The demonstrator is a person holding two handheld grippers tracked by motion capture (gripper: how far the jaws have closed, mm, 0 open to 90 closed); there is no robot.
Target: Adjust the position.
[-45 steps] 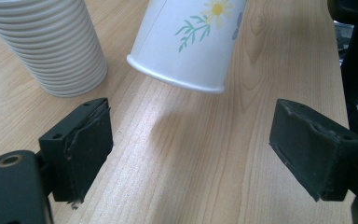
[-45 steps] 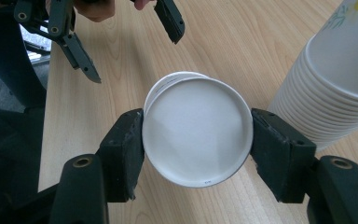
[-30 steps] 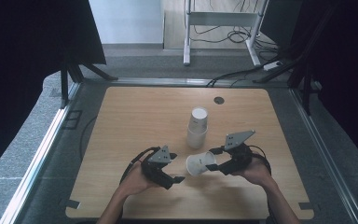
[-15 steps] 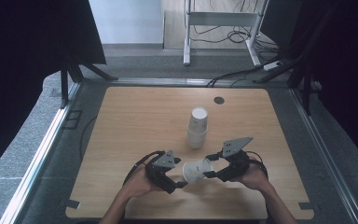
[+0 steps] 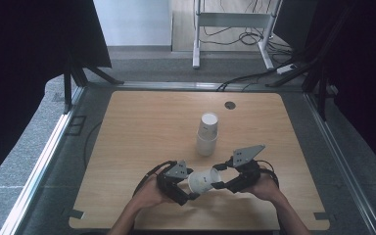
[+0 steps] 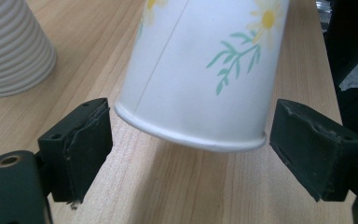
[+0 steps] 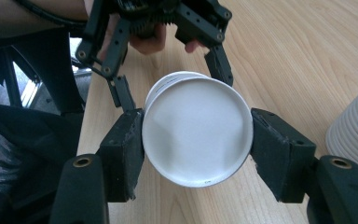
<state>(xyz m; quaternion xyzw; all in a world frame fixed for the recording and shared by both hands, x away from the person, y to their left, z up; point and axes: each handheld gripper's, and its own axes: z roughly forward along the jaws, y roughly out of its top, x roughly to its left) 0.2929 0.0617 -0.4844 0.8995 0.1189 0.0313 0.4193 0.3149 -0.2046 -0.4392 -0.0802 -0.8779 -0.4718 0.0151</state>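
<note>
Now, as it lies:
Flowered paper cup [image 5: 203, 179]: on its side above the counter [image 5: 142, 132], between both grippers.
Right gripper [image 7: 198, 140]: fingers clamped on the cup's base end.
Left gripper [image 6: 186, 149]: fingers wide, flanking the cup's rim, not touching it.
Ribbed cup stack [image 5: 208, 134]: upright, near, farther up the counter.

A light wooden desk [image 5: 142, 127] is seen, with a stack of ribbed white cups [image 5: 207, 134] stood upside down near its middle and a small dark round cap [image 5: 230, 105] set into the far edge. Grey carpet [image 5: 39, 142] and a white metal frame [image 5: 230, 19] with cables are spotted beyond.
</note>
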